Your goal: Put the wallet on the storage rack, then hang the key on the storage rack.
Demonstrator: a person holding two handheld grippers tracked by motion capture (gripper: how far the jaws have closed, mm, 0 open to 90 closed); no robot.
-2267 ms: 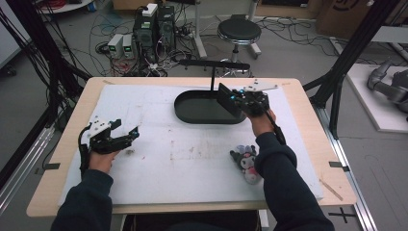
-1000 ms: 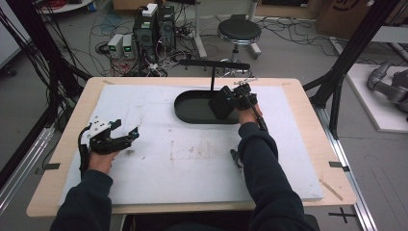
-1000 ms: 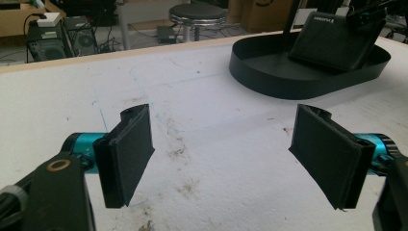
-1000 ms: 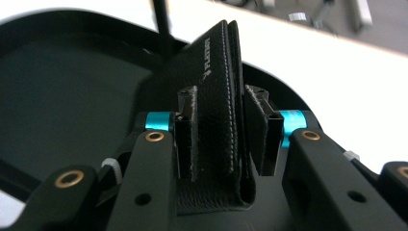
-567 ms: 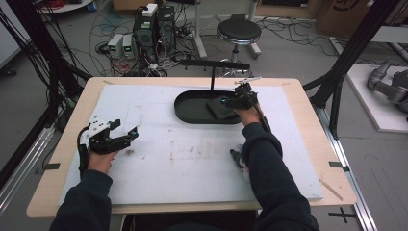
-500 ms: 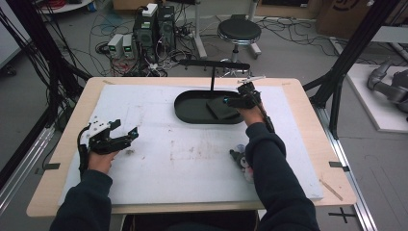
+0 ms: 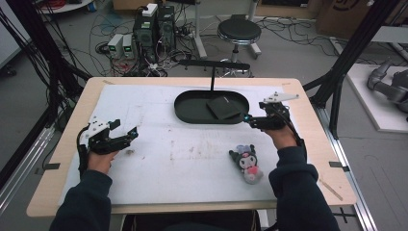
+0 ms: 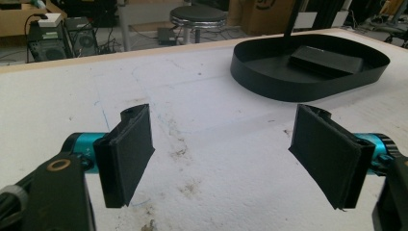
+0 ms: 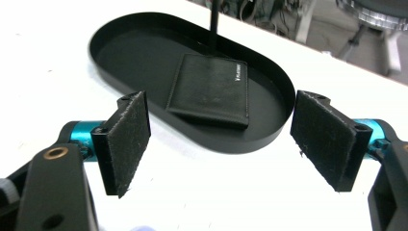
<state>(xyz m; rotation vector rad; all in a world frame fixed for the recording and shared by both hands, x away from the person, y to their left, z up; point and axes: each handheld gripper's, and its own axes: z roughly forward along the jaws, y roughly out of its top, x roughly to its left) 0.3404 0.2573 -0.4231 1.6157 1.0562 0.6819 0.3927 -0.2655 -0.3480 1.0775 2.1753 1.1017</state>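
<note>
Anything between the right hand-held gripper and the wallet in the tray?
Only the tray's low rim. The right hand-held gripper is open just outside it, and the wallet lies flat inside, uncovered. The tray's upright post stands behind the wallet.

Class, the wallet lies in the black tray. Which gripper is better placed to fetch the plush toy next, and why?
Probably the right gripper: open, empty, on the same side as the plush toy. The left gripper sits across the table.

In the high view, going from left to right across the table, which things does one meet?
Left claw → black oval tray → black wallet lying in the tray → plush toy → right claw.
</note>
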